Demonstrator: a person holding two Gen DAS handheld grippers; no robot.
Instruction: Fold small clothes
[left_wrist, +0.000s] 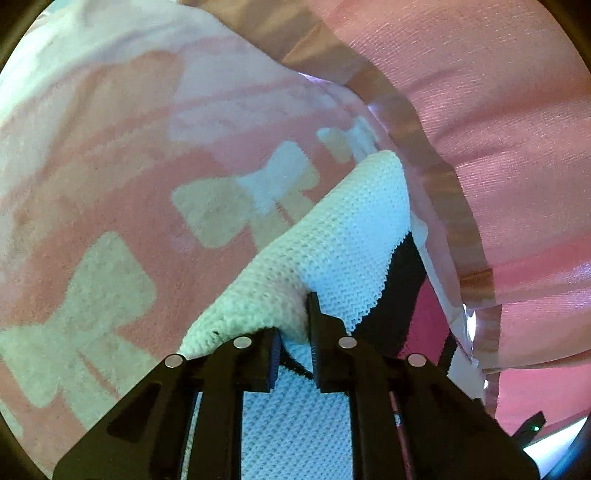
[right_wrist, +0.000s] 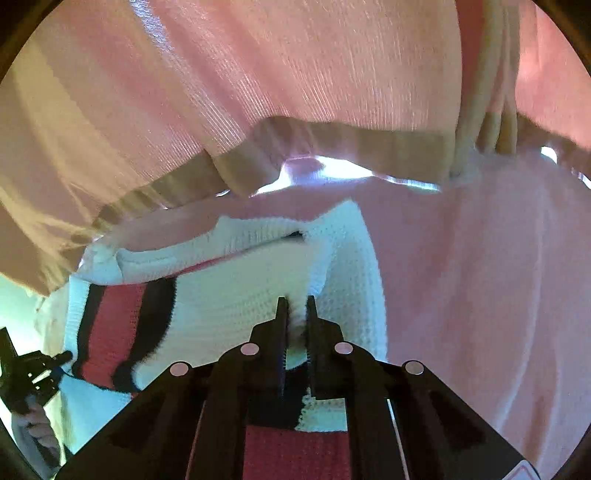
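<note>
The knitted garment (left_wrist: 332, 236) is caught in both of my grippers. It is a small piece of coarse white knit with a black band and a strong pink panel beside that band. My left gripper (left_wrist: 293, 325) is closed on a bunched fold of the white knit: the fabric humps up between and over my two black fingers (left_wrist: 314, 317) and runs away ahead of them as a raised ridge, ending in a rounded white corner. To the right of my left jaws the black band and the pink panel drop away beneath the white part.

My right gripper (right_wrist: 295, 314) is likewise clamped on the white knit, a thin tuft of it pinched between the two pads, which stand almost together. Ahead of these jaws the white fabric spreads in a broad curve up to a rolled ribbed edge; to their left lie the black bands and the pink panel, and more pink shows below, between my finger bases.

Under the garment lies a pink towel (left_wrist: 110, 206) patterned with pale bows, spreading left of my left jaws. A pink ribbed cloth (right_wrist: 258, 74) with a tan hem hangs beyond both pairs of jaws. Far left of my right jaws, a hand (right_wrist: 38, 428) holds the other gripper's handle.
</note>
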